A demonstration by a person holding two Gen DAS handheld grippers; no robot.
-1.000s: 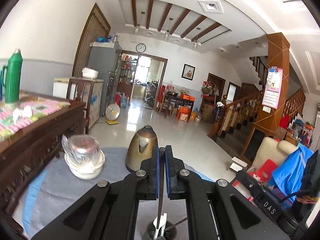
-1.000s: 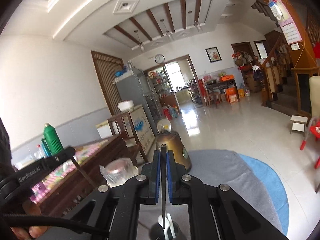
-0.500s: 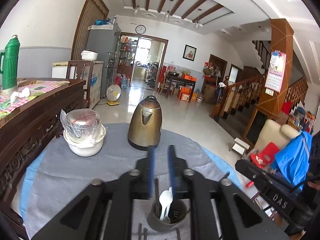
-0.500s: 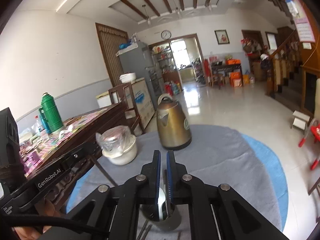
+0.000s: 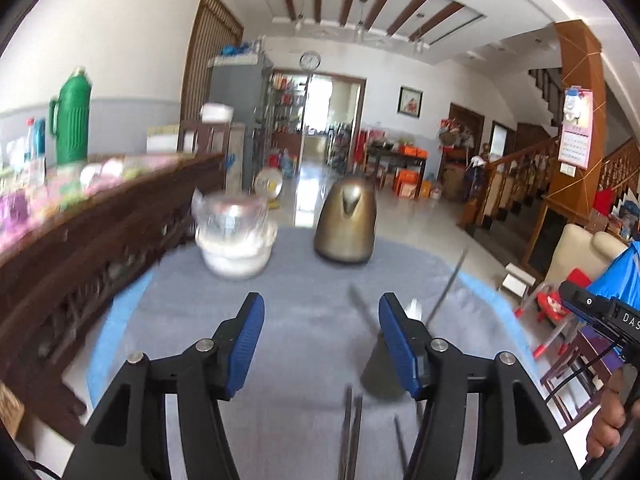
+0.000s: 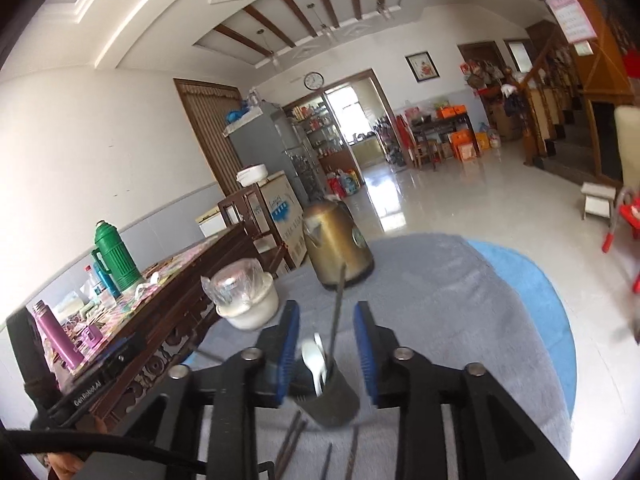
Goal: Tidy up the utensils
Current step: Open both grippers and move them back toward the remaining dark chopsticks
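Both the left tool (image 5: 321,340) and the right tool (image 6: 327,344) are released and empty, above the dark holder (image 6: 330,398) with a white spoon (image 6: 314,356) on the grey counter (image 6: 440,300).

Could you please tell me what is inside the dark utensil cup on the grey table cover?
In the utensil cup stand a white spoon and a thin dark chopstick. Their lower ends and the cup's bottom are hidden by its wall.

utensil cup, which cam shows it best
The right wrist view: the utensil cup sits unobstructed between the open claw's fingers, with the white spoon visible inside. In the left wrist view it is blurred and half hidden behind one finger.
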